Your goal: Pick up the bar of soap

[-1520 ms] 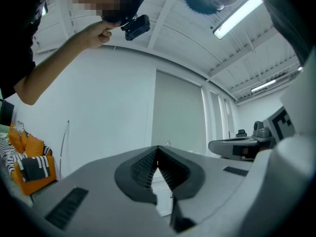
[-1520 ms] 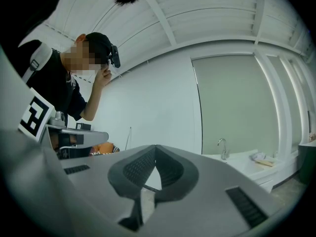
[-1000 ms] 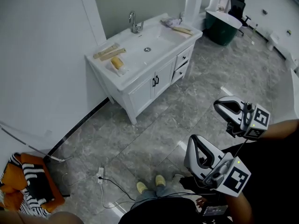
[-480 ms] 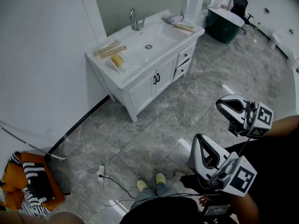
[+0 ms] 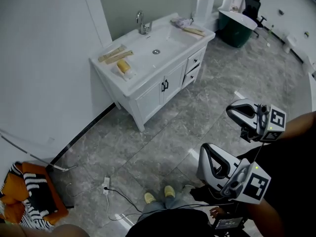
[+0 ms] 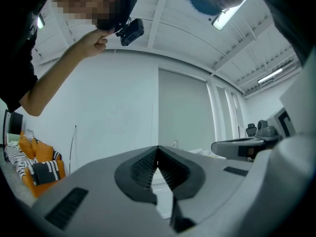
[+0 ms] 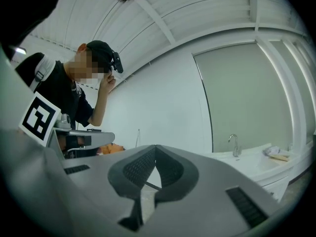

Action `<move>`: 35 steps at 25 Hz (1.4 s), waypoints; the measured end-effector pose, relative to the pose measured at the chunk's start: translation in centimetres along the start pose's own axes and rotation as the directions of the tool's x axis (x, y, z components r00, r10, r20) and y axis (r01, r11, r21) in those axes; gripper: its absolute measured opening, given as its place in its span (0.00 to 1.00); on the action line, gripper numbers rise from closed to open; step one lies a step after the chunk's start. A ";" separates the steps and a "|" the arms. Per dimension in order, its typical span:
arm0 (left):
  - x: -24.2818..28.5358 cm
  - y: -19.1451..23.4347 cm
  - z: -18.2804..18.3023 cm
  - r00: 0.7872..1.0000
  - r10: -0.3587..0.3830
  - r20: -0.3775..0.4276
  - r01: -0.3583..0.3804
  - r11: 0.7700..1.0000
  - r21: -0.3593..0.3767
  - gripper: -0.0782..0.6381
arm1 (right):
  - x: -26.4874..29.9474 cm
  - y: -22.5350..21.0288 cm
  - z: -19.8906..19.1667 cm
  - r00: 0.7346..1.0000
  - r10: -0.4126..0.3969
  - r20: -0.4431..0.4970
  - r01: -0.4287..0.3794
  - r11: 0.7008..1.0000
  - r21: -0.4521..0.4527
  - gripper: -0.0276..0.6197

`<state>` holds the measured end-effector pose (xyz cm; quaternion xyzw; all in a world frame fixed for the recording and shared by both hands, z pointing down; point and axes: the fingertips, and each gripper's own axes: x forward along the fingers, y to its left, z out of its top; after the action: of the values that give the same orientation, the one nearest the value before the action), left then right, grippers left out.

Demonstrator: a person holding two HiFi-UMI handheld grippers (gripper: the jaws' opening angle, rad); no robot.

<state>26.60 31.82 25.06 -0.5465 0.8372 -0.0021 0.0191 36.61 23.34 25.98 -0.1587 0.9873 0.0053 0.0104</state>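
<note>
soap bar (image 5: 123,66): yellowish, sitting on the white vanity top (image 5: 132,81) left of the basin (image 5: 157,47), upper middle of frame | left gripper (image 5: 203,156): lower right, jaws pressed together on nothing, well apart from the soap | right gripper (image 5: 230,111): just above it, same deal, tips together and empty

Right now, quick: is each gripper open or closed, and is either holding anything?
Left gripper: closed, holding nothing.
Right gripper: closed, holding nothing.
</note>
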 end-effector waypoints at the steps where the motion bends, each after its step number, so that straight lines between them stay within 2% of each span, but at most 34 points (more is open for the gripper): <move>1: 0.0 0.0 0.1 1.000 0.006 0.000 -0.006 1.000 0.003 0.12 | 0.1 0.1 -0.1 1.000 0.007 -0.004 -0.007 1.000 0.012 0.05; 9: 0.2 -0.3 0.5 0.999 0.038 0.006 -0.038 0.999 0.035 0.12 | 0.9 0.7 -0.5 1.000 0.019 -0.009 -0.019 1.000 -0.004 0.05; 17: 0.1 -1.1 0.2 0.999 0.036 0.022 -0.036 0.999 0.026 0.12 | 0.7 -0.5 -1.5 0.999 -0.019 -0.041 0.018 1.000 -0.016 0.05; 22: -0.6 -0.9 0.1 0.998 0.059 0.021 -0.059 0.998 0.020 0.12 | 0.9 0.5 -1.2 0.999 0.002 -0.037 -0.004 0.999 -0.043 0.05; 35: -2.6 -2.1 0.7 0.999 0.005 0.036 -0.006 1.000 0.022 0.12 | -0.8 2.6 -1.6 0.998 0.031 -0.054 -0.033 0.999 -0.028 0.05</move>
<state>29.56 33.35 24.45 -0.5439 0.8382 -0.0015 0.0401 36.53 26.06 27.64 -0.1432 0.9894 0.0153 -0.0187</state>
